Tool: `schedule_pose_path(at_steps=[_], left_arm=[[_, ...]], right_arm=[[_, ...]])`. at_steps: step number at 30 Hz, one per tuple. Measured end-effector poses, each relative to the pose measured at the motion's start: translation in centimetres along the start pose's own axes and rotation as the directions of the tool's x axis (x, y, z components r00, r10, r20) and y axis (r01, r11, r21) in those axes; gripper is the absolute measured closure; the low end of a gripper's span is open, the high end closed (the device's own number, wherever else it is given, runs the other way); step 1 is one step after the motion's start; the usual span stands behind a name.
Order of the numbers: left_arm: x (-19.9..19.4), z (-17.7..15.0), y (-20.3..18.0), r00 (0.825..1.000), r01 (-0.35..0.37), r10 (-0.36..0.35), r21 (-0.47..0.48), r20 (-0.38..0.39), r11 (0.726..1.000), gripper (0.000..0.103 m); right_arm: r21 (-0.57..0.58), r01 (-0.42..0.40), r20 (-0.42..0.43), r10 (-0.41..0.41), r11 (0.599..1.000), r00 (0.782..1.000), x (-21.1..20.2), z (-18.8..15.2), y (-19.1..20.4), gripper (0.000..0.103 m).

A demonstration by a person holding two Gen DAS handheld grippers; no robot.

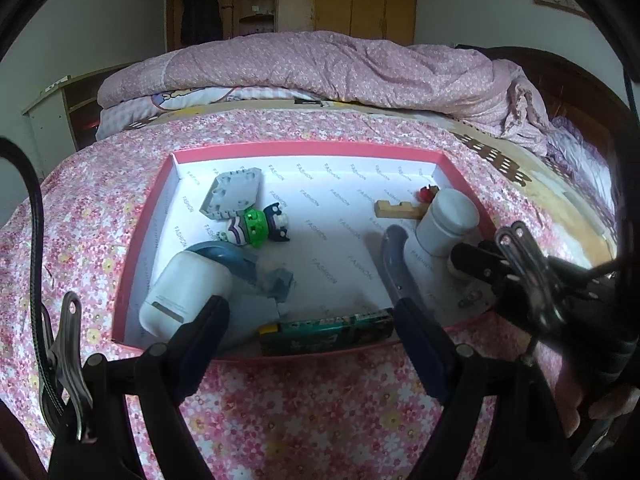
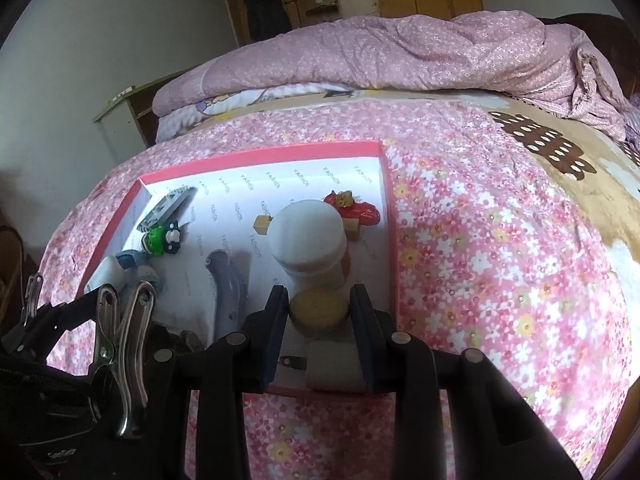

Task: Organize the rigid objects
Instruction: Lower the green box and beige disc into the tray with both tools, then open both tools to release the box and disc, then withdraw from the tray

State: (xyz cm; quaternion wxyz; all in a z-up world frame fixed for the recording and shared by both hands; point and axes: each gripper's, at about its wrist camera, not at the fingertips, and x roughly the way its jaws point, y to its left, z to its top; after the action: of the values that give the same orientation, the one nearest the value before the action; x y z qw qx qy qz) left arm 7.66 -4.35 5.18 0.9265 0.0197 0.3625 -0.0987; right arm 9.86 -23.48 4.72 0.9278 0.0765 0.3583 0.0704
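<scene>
The right gripper [image 2: 319,312] has its jaws clamped on a small jar with a tan lid [image 2: 318,309], held over the near right corner of the pink-rimmed box [image 2: 264,147], which lies on the flowered bedspread [image 2: 480,240]. Just beyond those jaws a larger white bottle [image 2: 306,236] stands upright in the box, with a wooden block [image 2: 262,224] and a red figurine [image 2: 352,206] behind it. Left of the jaws lies a curved grey-blue handle [image 2: 224,280].

The left gripper [image 1: 310,312] has its jaws apart, clamped on nothing, hovering at the box's near wall. A dark green flat pack [image 1: 326,330] lies between them against that wall. Touching or just beside the left-hand jaw is a white rounded case [image 1: 186,292], though the overlap makes contact hard to judge. Farther ahead sit a green and purple toy [image 1: 258,228] and a grey square plate [image 1: 234,194].
</scene>
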Motion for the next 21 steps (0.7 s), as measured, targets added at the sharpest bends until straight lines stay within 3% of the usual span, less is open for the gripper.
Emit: schedule_pose_path(at_steps=[4, 21], left_arm=[[-0.5, 0.0, 0.1, 1.000, 0.001, -0.001, -0.010, 0.001, 1.000, 0.015], [-4.4, -0.4, 2.2, 1.000, -0.001, 0.002, -0.069, 0.004, 0.998, 0.015]], right_arm=[[-0.004, 0.001, 0.040, -0.001, 1.000, 0.999, -1.1, 0.0, 0.3, 0.056], [-0.011, -0.016, 0.068, 0.017, 1.000, 0.998, -6.0, -1.8, 1.9, 0.050]])
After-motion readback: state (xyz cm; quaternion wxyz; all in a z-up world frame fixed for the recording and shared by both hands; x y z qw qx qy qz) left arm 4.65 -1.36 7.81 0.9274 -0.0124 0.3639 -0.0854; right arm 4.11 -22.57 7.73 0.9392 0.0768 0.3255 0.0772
